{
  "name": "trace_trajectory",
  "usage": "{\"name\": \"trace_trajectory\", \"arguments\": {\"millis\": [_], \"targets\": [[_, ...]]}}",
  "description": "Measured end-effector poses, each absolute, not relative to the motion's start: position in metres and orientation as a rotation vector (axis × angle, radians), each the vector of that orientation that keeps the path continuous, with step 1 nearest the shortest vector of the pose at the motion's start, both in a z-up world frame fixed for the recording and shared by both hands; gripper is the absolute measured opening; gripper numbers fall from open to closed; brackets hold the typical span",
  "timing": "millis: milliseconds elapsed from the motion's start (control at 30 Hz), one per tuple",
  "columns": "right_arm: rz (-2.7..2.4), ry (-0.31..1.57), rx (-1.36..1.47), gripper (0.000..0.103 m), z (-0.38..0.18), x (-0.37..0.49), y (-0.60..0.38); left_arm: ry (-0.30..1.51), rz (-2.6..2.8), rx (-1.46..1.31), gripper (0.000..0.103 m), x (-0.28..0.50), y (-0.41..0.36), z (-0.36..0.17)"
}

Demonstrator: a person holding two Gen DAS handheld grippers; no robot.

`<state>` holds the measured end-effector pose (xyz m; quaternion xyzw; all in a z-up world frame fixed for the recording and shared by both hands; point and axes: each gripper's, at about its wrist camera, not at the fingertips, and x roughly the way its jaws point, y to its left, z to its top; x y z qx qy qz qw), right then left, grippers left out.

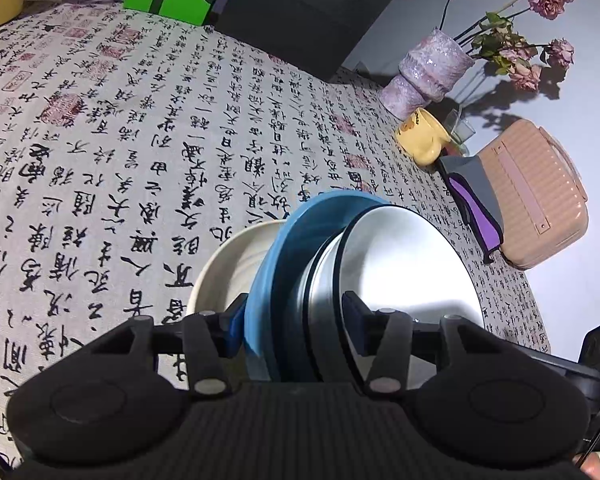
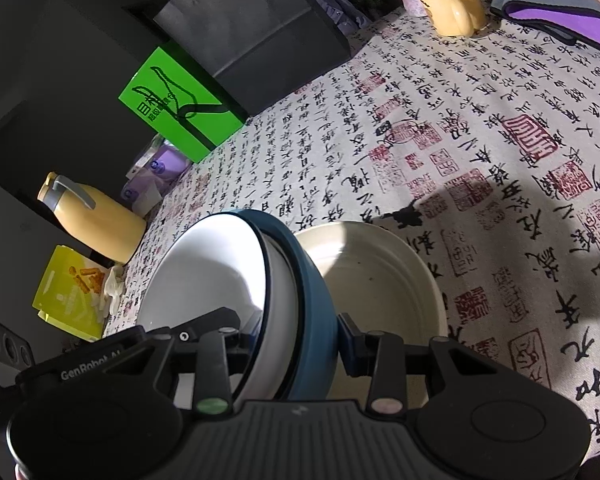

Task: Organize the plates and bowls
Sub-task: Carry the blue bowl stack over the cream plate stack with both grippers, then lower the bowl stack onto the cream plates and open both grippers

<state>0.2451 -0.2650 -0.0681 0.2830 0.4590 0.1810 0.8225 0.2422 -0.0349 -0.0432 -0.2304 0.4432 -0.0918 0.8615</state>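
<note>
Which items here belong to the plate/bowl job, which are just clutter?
Job:
- blue bowl, metal-lined, gripped by left claw and right claw
- cream bowl beneath

Clutter:
- yellow mug
- vase
- pink case
- green bag
- yellow kettle

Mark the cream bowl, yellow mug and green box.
cream bowl point(image 2: 376, 280), right wrist view, inner wall
yellow mug point(image 2: 452, 4), right wrist view, outer side by the handle
green box point(image 2: 180, 108), right wrist view, printed face

Cloth ahead of my grippers is free; cream bowl just below, mug & vase far right
</note>
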Motion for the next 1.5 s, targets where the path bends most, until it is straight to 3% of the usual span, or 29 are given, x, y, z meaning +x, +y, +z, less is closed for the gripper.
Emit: {"name": "trace_trajectory", "arguments": {"millis": [867, 1067, 1167, 1267, 1433, 1500], "targets": [[0.393, 0.97, 0.582, 0.04, -0.077, 0.248, -0.273, 0.964, -0.172, -0.463, 0.048, 0.245, -0.041, -0.052], [0.399, 0.959, 0.566, 0.044, -0.074, 0.247, -0.273, 0.92, -0.184, -0.45, 0.062, 0.238, -0.041, -0.043], [0.404, 0.933, 0.564, 0.055, -0.068, 0.244, -0.277, 0.892, -0.184, -0.444, 0.074, 0.231, -0.039, -0.037], [0.4, 0.896, 0.546, 0.064, -0.059, 0.239, -0.282, 0.867, -0.192, -0.453, 0.077, 0.225, -0.035, -0.031], [0.394, 0.827, 0.526, 0.086, -0.048, 0.226, -0.291, 0.793, -0.187, -0.436, 0.095, 0.208, -0.031, -0.02], [0.398, 0.804, 0.516, 0.09, -0.045, 0.219, -0.292, 0.757, -0.187, -0.424, 0.1, 0.199, -0.03, -0.016]]}}
